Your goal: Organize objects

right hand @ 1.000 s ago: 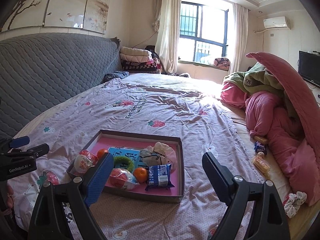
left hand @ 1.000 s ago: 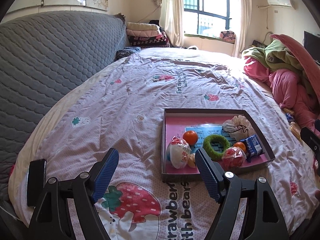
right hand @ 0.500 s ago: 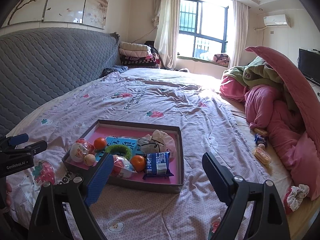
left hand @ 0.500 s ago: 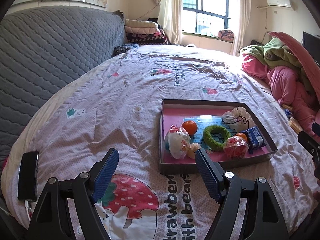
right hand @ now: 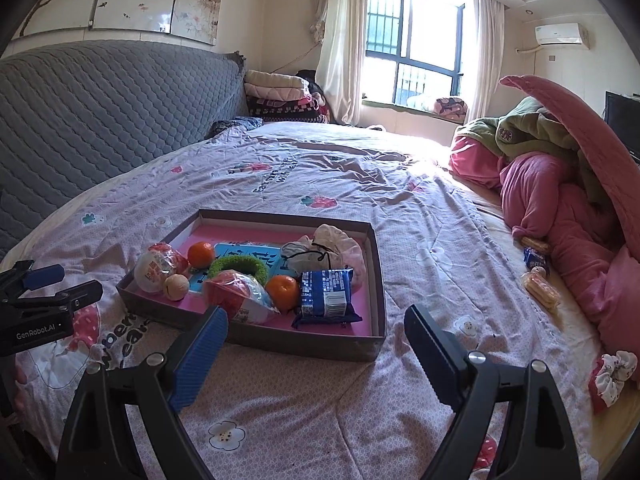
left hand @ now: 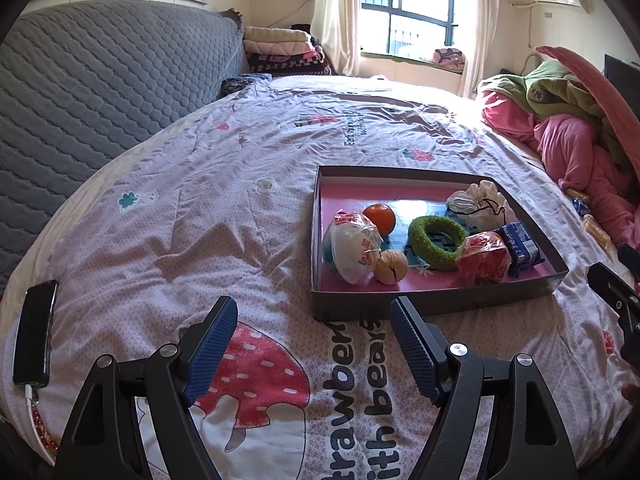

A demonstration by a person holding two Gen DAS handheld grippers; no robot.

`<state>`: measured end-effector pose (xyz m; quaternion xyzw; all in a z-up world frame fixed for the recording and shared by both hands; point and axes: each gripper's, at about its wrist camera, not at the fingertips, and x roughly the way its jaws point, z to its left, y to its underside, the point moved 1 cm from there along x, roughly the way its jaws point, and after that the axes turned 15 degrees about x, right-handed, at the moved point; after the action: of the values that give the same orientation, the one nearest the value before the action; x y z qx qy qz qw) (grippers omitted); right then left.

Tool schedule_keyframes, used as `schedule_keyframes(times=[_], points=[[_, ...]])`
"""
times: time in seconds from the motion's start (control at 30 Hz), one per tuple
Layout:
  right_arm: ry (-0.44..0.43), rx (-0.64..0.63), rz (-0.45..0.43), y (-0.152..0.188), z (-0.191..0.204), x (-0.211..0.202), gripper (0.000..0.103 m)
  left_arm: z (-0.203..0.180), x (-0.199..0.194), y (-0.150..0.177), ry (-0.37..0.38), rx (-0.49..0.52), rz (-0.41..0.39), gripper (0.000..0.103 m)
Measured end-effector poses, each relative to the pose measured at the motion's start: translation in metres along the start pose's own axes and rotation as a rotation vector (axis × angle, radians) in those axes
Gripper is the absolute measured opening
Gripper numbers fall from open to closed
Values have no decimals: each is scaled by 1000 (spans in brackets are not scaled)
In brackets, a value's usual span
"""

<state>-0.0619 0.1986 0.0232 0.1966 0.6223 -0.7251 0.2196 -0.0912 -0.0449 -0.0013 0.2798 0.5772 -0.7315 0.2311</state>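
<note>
We see a shallow box (right hand: 372,264) on the bed (right hand: 400,208) holding oranges (right hand: 201,255), a green ring (left hand: 436,242) and a blue packet (right hand: 326,294); both grippers' jaws stand released, empty.

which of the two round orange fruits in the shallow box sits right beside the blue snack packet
The orange fruit at the near side of the shallow box, against the blue snack packet. The other orange fruit lies farther back, by the green fuzzy ring.

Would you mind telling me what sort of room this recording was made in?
A home bedroom, most likely: a bed with a padded headboard, folded blankets, and a curtained window.
</note>
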Motion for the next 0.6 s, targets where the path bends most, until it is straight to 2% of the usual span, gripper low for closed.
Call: schedule_keyframes(times=[0.6], points=[[2,4,69,33,-8,32,90,-10,32,19,16,14,32,80]])
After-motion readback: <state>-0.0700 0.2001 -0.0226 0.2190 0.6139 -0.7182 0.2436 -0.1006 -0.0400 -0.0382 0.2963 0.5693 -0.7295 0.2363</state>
